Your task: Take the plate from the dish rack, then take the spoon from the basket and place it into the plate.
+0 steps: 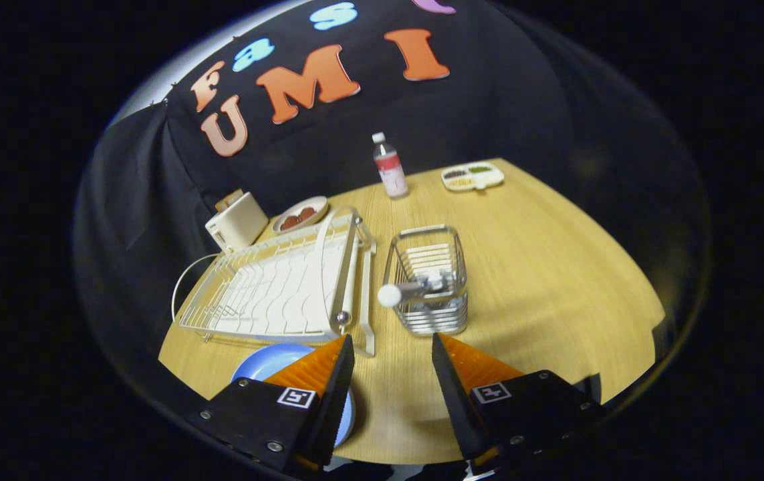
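Note:
The blue plate [273,361] lies flat on the wooden table [555,267], just in front of the white dish rack [275,287] and partly hidden under my left finger [318,371]. The spoon [408,292] leans in the wire basket [428,280], its white round end sticking out over the basket's near left rim. My gripper [393,347] hovers above the table, open, with bare wood between its fingers. The basket stands just ahead of the fingertips, slightly to the right.
A white toaster [236,224] and a small plate with red food [299,214] sit behind the rack. A bottle with a red label [390,167] and a divided white tray [472,176] stand at the table's far side. Bare wood lies right of the basket.

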Demonstrator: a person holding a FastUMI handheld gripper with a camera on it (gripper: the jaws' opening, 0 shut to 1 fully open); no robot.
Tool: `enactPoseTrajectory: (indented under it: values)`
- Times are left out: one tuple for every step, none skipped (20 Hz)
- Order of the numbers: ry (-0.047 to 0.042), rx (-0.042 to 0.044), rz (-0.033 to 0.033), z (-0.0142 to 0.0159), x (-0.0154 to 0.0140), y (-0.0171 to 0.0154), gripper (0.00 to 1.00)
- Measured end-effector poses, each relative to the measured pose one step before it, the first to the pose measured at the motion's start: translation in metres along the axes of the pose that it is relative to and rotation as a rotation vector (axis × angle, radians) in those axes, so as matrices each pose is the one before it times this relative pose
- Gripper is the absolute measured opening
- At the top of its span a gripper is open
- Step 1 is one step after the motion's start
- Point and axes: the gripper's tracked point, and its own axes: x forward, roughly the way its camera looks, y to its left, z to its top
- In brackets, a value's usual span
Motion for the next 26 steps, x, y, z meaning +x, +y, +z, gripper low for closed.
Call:
enactPoseTrajectory:
  values:
    - [-0.05367,-0.05577,-0.01049,0.00921,-0.00059,-0.00219,0.7]
    - [-0.03542,-0.0552,-0.01353,0.00824,0.00184,-0.00278,0.7]
    - [-0.01772,-0.04883,-0.01278,0.00486,0.00154,-0.00212,0.7]
    - [-0.01071,-0.03591,-0.00636,0.00296,0.00377,-0.00049,0.7]
    - [-0.00351,-0.02541,-0.00245,0.00152,0.00264,0.00158,0.69]
    - [-0.00043,-0.01774,-0.00161,-0.00057,0.00382,0.00028,0.65]
    - [0.00378,-0.01266,-0.00668,-0.00268,0.00531,-0.00077,0.62]
    - [0.00561,-0.00872,-0.0107,-0.00188,0.00339,-0.00258,0.55]
    - [-0.00212,-0.00067,-0.01078,0.00068,0.00138,-0.00211,0.49]
    - [-0.00436,0.00638,-0.00159,0.00136,0.00188,-0.00111,0.39]
    - [0.00076,0.00457,-0.00771,0.00078,0.00177,-0.00208,0.34]
    - [-0.00033,0.00436,-0.00472,0.00126,0.00018,-0.00245,0.24]
    - [0.00457,-0.00059,-0.00494,0.00035,0.00149,-0.00295,0.19]
    - [0.01141,0.00874,0.01142,0.00083,-0.00022,0.00024,0.15]
    - [0.01055,0.01543,0.01102,0.00171,-0.00101,0.00056,0.14]
    - [0.00303,0.00906,-0.00515,0.00397,-0.00007,-0.00291,0.14]
    - [-0.00533,0.00062,-0.01361,0.00547,-0.00055,-0.00495,0.13]
    - [-0.00773,-0.00344,-0.00074,0.00754,-0.00226,-0.00209,0.11]
    - [-0.00537,-0.00162,0.00425,0.00556,-0.00306,0.00153,0.11]
    - [-0.00568,-0.00156,0.00723,0.00676,-0.00374,0.00079,0.1]
    - [-0.00794,-0.00245,0.00541,0.00611,-0.00332,0.00043,0.1]
    - [-0.00152,-0.00246,0.00506,0.00505,-0.00437,0.00093,0.1]
    - [-0.00436,0.00028,0.0082,0.00492,-0.0055,0.00079,0.1]
    - [-0.00395,0.00166,0.00691,0.00633,-0.00528,0.00121,0.1]
    - [-0.00287,-0.00159,0.00893,0.00401,-0.00572,0.00154,0.1]
    - [-0.01411,0.00298,0.003,0.00784,-0.00665,-0.00032,0.1]
